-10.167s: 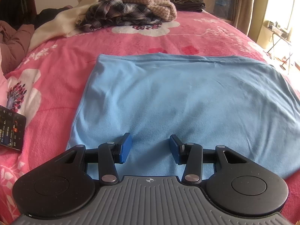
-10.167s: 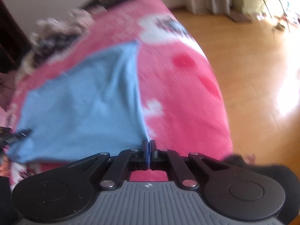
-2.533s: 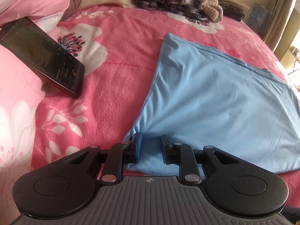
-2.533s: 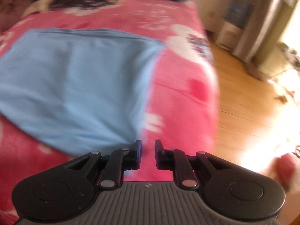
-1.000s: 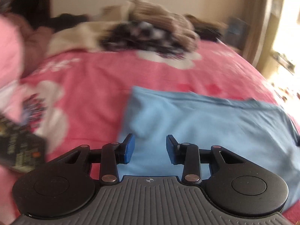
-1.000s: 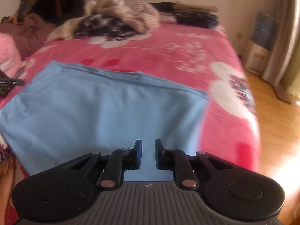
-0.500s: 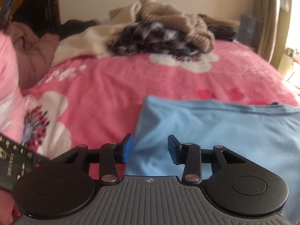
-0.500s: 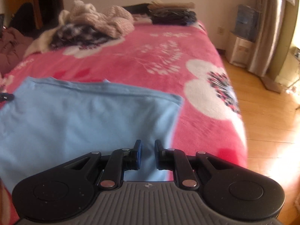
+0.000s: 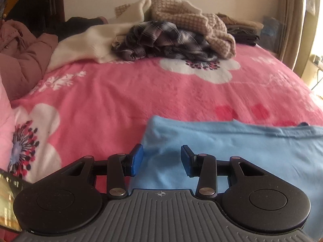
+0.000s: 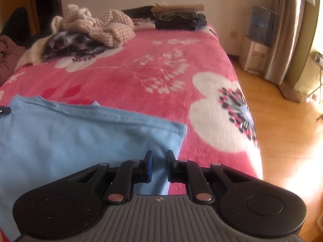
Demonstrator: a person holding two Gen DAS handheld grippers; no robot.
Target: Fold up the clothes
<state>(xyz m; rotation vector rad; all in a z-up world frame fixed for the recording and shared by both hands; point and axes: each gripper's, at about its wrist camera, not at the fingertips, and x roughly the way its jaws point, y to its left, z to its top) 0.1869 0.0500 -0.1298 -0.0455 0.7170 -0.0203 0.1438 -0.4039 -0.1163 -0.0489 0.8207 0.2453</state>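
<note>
Pink floral bedding fills both fisheye views, with a heap of unfolded clothes along the top of the left wrist view and a neat folded stack at top centre of the right wrist view; wooden floor shows at the right edge there; a light blue garment lies flat across the lower middle and lower right of the left view, and across the lower left of the right view; the left gripper sits at bottom centre, its blue pads apart and empty, poised over the garment's near left part; the right gripper sits at bottom centre of its view, its pads a narrow gap apart with nothing pinched, above the garment's right edge; the cloth looks thin, soft and light, likely to droop and crease when lifted, so a corner or hem on each side seems the best place to pinch.
</note>
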